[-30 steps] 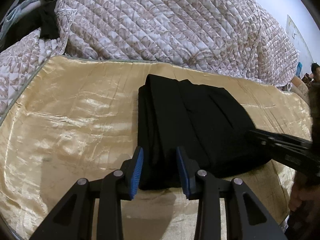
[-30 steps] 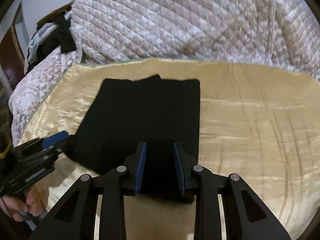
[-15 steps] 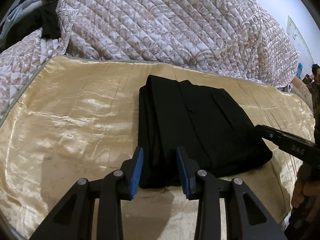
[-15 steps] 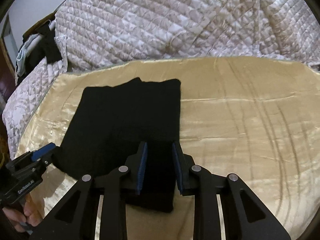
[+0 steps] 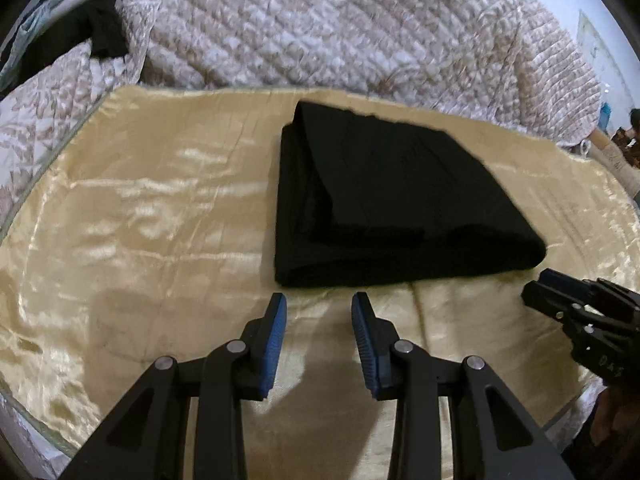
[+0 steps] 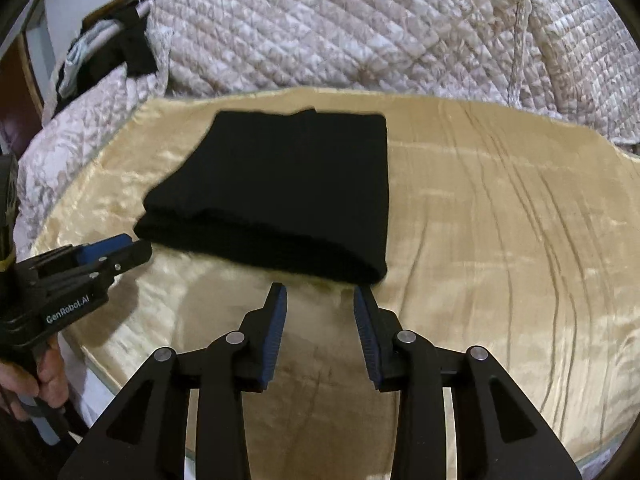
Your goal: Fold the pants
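one pair of black pants lies folded into a thick rectangle on one gold satin sheet, in the upper centre of both wrist frames. two grippers are in view. the left gripper sits at the bottom centre of its frame, jaws apart and holding nothing, its blue pads just short of the bundle's near edge. the right gripper is likewise parted and empty, its tips just below the near right corner of the pants. in the left wrist frame the right gripper shows at the right edge, apart from the cloth. bare sheet spreads wide to the left of the pants in the left wrist frame and to the right in the right wrist frame. one quilted blanket fills the upper part, and dark clothes sit in the upper left.
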